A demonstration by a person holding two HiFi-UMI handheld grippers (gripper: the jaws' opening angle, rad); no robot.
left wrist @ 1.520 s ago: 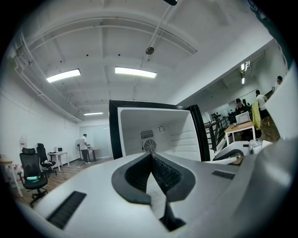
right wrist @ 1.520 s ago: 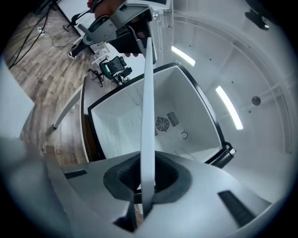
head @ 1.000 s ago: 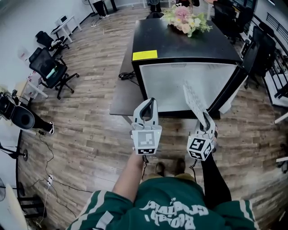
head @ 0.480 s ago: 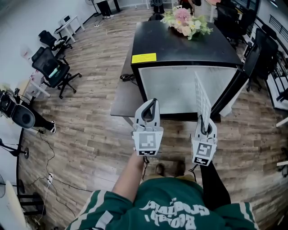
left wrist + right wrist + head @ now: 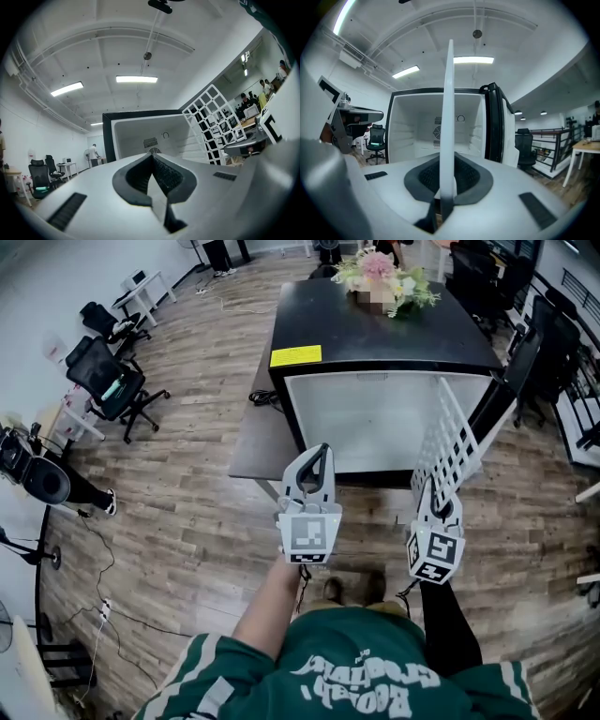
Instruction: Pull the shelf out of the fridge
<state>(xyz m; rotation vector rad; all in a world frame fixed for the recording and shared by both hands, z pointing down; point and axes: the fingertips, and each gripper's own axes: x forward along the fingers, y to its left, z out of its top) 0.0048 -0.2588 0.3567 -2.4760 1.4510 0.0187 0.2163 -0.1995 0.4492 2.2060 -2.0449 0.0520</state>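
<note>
A white grid shelf [image 5: 450, 448] is outside the fridge [image 5: 375, 418], in front of its open white interior and tilted so its lattice face shows. My right gripper [image 5: 431, 489] is shut on the shelf's near edge. In the right gripper view the shelf [image 5: 449, 112] stands edge-on between the pads [image 5: 464, 176], with the bare fridge cavity [image 5: 422, 136] behind it. My left gripper [image 5: 319, 456] hovers beside it to the left, shut and holding nothing. In the left gripper view its pads [image 5: 161, 171] meet, and the shelf [image 5: 211, 122] shows at the right.
The fridge door [image 5: 511, 381] hangs open at the right. A bunch of flowers [image 5: 384, 277] and a yellow label [image 5: 295, 356] are on the black fridge top. A dark low table [image 5: 258, 442] stands left of the fridge. Office chairs [image 5: 103, 381] stand further left on the wooden floor.
The right gripper has rolled, swinging the shelf from leaning left, through edge-on, to leaning right with its grid face showing. It also shifted slightly right. The left gripper has stayed put.
</note>
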